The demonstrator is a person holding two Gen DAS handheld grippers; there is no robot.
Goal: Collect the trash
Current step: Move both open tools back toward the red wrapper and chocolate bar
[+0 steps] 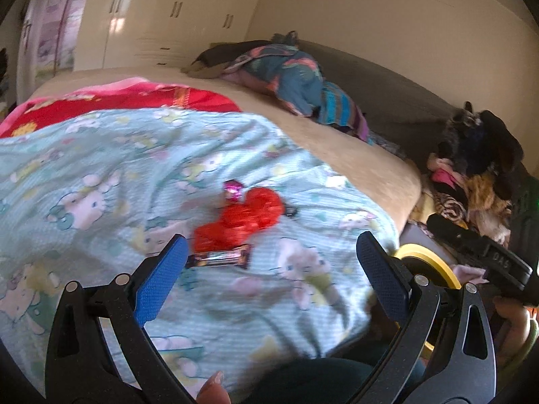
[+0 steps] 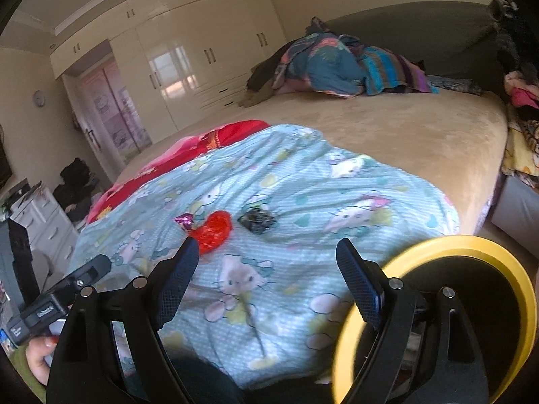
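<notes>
Several wrappers lie on the light-blue cartoon-print blanket: a red crinkled wrapper, a pink foil wrapper, a dark bar wrapper and a small dark scrap. My left gripper is open just short of the bar wrapper and holds nothing. In the right wrist view I see the red wrapper, the pink foil and a dark crumpled wrapper. My right gripper is open and empty, a little short of them. A yellow-rimmed dark bin sits right beside its right finger.
The blanket lies over a tan bed beside a red cloth. Bundled clothes lie at the head of the bed. More clothes are heaped to the right. Cream wardrobes line the far wall. A white dresser stands at the left.
</notes>
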